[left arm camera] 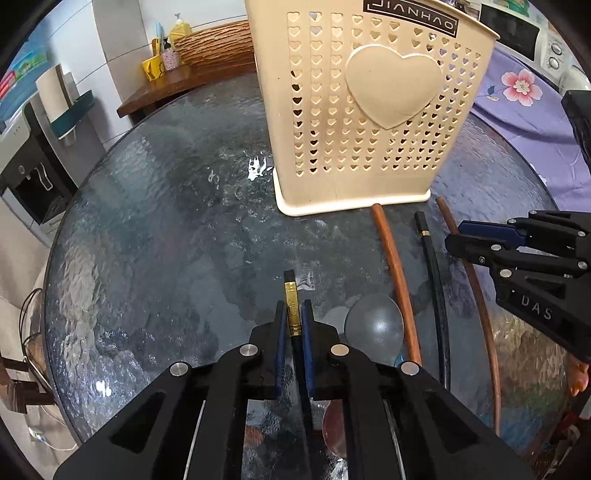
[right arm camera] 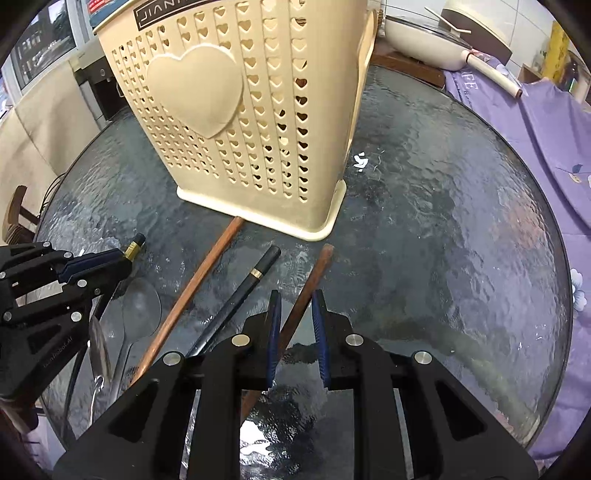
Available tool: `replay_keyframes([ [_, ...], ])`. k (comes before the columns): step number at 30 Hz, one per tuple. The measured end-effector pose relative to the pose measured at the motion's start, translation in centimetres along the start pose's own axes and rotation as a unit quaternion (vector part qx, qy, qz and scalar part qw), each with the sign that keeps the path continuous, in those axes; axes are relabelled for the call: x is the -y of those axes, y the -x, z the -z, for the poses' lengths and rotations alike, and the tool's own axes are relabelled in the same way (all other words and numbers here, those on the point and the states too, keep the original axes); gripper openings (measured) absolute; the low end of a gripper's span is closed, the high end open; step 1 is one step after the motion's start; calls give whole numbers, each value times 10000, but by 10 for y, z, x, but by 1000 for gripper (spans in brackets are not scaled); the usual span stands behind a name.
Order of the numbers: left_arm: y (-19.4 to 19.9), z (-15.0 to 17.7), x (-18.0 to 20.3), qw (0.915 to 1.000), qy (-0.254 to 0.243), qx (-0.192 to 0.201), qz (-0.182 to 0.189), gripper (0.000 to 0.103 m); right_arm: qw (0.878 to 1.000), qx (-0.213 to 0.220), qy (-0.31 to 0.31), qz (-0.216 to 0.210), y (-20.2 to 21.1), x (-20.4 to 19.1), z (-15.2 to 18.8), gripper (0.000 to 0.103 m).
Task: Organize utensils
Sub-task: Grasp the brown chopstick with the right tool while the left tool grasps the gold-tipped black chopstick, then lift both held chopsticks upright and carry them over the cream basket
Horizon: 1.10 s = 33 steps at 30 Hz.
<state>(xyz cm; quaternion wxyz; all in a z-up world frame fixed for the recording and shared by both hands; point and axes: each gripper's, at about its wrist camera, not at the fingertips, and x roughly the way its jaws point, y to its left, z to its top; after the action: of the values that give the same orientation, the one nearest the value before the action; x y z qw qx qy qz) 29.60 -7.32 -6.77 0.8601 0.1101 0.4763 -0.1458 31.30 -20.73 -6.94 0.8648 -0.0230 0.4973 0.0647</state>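
Note:
My left gripper [left arm camera: 293,306] is shut on a black chopstick [left arm camera: 291,302] with a gold end, low over the glass table [left arm camera: 166,240]; the right wrist view shows that gripper [right arm camera: 123,258] at the far left. My right gripper [right arm camera: 297,299] straddles a brown chopstick [right arm camera: 310,280] lying on the glass. The stick leans on the left pad, with a gap to the right pad. A second brown chopstick [right arm camera: 199,280] and another black chopstick [right arm camera: 251,280] lie between the two grippers. The cream heart-pierced holder [left arm camera: 369,110] stands upright just beyond them.
A clear spoon [left arm camera: 373,325] and a metal spoon [right arm camera: 99,350] lie near the left gripper. A purple floral cloth [left arm camera: 524,110] covers the surface to the right. A cream pan [right arm camera: 417,29] sits behind the table, with a wooden shelf holding bottles [left arm camera: 177,55] at the back left.

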Motion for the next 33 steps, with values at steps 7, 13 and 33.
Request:
replay_keyframes([
  [7,-2,0,-4,9999,87,89,-26,7,9995,118,-196,-228,2,15,5,8],
  [13,4,4,-9,9995,246,182,19,7,9966,278,-410,-662,5,30,11,8],
  [33,104,-1,-18,9871,632,1437,318,7,9727,2002,-285,-1139,117,39,18,8],
])
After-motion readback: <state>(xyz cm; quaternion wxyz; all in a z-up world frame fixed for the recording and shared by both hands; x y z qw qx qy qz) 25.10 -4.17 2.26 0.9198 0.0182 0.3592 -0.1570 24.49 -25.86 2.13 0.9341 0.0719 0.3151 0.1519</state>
